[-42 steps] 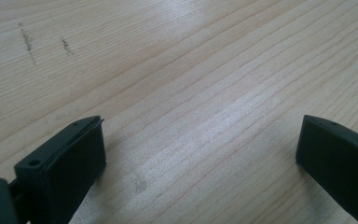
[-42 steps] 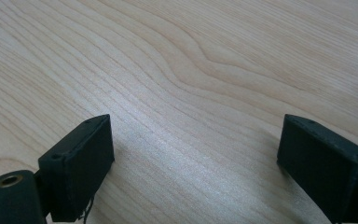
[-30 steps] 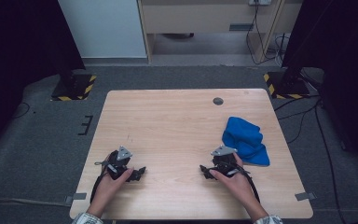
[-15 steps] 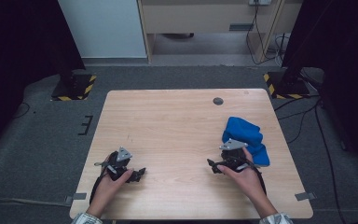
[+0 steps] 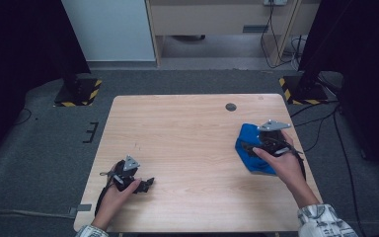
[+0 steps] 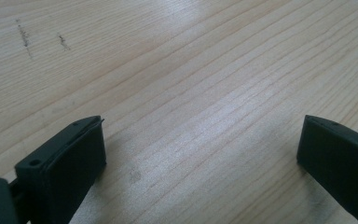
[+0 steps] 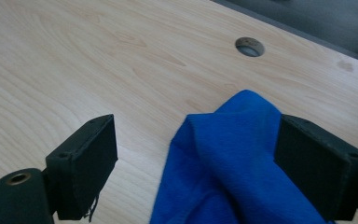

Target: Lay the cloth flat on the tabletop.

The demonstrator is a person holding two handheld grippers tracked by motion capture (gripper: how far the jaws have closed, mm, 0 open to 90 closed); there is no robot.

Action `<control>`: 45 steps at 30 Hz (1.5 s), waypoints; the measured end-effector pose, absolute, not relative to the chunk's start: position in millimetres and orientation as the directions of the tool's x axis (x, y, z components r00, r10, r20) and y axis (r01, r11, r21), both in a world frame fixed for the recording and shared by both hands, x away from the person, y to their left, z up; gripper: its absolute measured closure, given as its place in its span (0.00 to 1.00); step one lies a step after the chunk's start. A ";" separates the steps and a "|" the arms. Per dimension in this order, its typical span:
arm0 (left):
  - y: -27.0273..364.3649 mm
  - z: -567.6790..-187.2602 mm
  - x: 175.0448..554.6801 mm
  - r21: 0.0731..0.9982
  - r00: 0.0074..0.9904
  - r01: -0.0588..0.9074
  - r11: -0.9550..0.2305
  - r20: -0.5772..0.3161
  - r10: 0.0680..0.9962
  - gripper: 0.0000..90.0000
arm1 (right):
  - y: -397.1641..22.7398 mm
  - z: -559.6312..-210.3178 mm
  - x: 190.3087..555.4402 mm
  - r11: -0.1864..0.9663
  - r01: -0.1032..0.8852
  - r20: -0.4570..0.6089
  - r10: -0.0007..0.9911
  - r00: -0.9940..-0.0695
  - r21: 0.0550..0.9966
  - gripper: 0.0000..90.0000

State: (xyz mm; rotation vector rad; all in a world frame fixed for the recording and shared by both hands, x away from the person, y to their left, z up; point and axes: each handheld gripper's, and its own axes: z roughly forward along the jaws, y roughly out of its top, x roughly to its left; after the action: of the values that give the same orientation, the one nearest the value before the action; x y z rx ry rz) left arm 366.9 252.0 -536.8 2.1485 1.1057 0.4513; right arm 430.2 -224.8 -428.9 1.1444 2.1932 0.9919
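Pale wood desk (image 5: 187, 133) carries a crumpled blue cloth (image 5: 250, 148) near its right edge; right gripper (image 7: 196, 154), jaws just closing, straddles it unclamped, while left gripper (image 6: 200, 149) rests wide apart near the front-left corner

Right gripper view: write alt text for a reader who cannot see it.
A crumpled blue cloth lies between the open black jaws of the right gripper, against one jaw and clear of the other. Behind it, the pale wooden table has a round hole.
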 end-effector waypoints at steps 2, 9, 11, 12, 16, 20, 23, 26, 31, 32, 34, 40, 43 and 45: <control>252.0 -536.8 367.0 0.698 0.581 0.582 -0.416 0.001 0.814 0.00 | -229.8 -425.6 434.7 0.391 0.504 -0.076 0.841 -0.536 0.770 0.21; 252.0 -536.8 367.0 0.698 0.581 0.582 -0.416 0.001 0.814 0.00 | -244.0 -421.9 451.7 0.393 0.504 -0.095 0.850 -0.518 0.769 0.42; 252.0 -536.8 367.0 0.698 0.581 0.582 -0.416 0.000 0.814 0.00 | -247.4 -423.1 455.9 0.382 0.502 -0.100 0.860 -0.500 0.776 0.50; 252.0 -536.8 367.0 0.698 0.581 0.582 -0.416 0.000 0.814 0.00 | -249.2 -424.6 458.3 0.382 0.502 -0.100 0.861 -0.499 0.776 0.52; 252.0 -536.8 367.1 0.698 0.582 0.582 -0.416 0.000 0.813 0.00 | -254.6 -436.0 466.8 0.376 0.525 -0.087 0.865 -0.493 0.763 0.52; 251.6 -536.9 367.3 0.698 0.583 0.581 -0.419 0.002 0.813 0.00 | -256.9 -450.8 473.5 0.361 0.553 -0.072 0.877 -0.475 0.751 0.48; 251.5 -536.9 367.3 0.698 0.583 0.581 -0.419 0.002 0.812 0.00 | -258.9 -462.8 477.6 0.340 0.583 -0.050 0.889 -0.455 0.738 0.41; 251.4 -536.9 367.6 0.697 0.585 0.581 -0.421 0.002 0.811 0.00 | -261.5 -476.5 479.6 0.325 0.619 -0.024 0.896 -0.443 0.715 0.30; 251.2 -536.9 367.7 0.697 0.585 0.581 -0.420 0.002 0.811 0.00 | -266.6 -495.9 480.2 0.311 0.655 -0.008 0.906 -0.422 0.689 0.22; 251.2 -536.9 367.6 0.697 0.585 0.581 -0.420 0.002 0.811 0.00 | -267.3 -498.8 480.1 0.305 0.662 0.003 0.907 -0.422 0.685 0.21; 251.2 -536.9 367.6 0.697 0.584 0.581 -0.420 0.002 0.812 0.00 | -267.0 -504.6 479.4 0.311 0.664 0.004 0.904 -0.428 0.680 0.18; 251.2 -536.9 367.7 0.697 0.584 0.581 -0.420 0.001 0.811 0.00 | -263.3 -516.6 479.8 0.315 0.676 0.018 0.899 -0.437 0.666 0.15; 251.2 -536.9 367.7 0.697 0.584 0.581 -0.420 0.002 0.811 0.00 | -261.1 -520.7 479.8 0.316 0.682 0.025 0.898 -0.439 0.660 0.15; 251.2 -536.9 367.7 0.697 0.585 0.581 -0.420 0.002 0.811 0.00 | -260.1 -523.7 480.2 0.311 0.692 0.034 0.899 -0.436 0.652 0.15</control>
State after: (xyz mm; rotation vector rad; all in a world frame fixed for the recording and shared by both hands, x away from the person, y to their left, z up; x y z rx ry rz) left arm 367.7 251.2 -536.9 2.1525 1.1011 0.4493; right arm 480.2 -260.1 -523.7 1.4272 2.2468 0.8604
